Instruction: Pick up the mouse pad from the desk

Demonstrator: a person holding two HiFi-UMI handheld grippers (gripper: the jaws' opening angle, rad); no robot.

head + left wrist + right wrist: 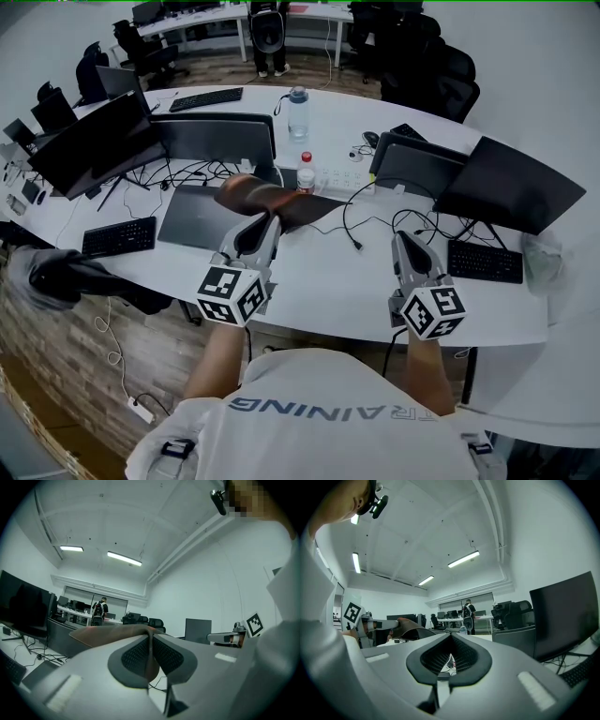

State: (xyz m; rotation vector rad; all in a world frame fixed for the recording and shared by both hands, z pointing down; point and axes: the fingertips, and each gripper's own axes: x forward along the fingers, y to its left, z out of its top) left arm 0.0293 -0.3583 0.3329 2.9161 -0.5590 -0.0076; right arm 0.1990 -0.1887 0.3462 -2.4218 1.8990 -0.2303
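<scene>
Left hand-held gripper (265, 218) is being held level, jaws being pressed onto mouse pad (281, 202). Right hand-held gripper (401, 237) is being held level, jaws together, empty.

Bottles: a clear bottle (298, 112) stood behind a smaller red-capped bottle (306, 172).
Keyboards: a left keyboard (119, 236) and a right keyboard (485, 261) lay well apart.
Monitors: a left monitor (94, 141) and a right monitor (514, 183) were dark.
Cable: a black cable (352, 230) trailed near the red-capped bottle.
Person: a person (270, 37) stood at the far tables.
Chairs: black chairs (427, 66) stood at the far right.
</scene>
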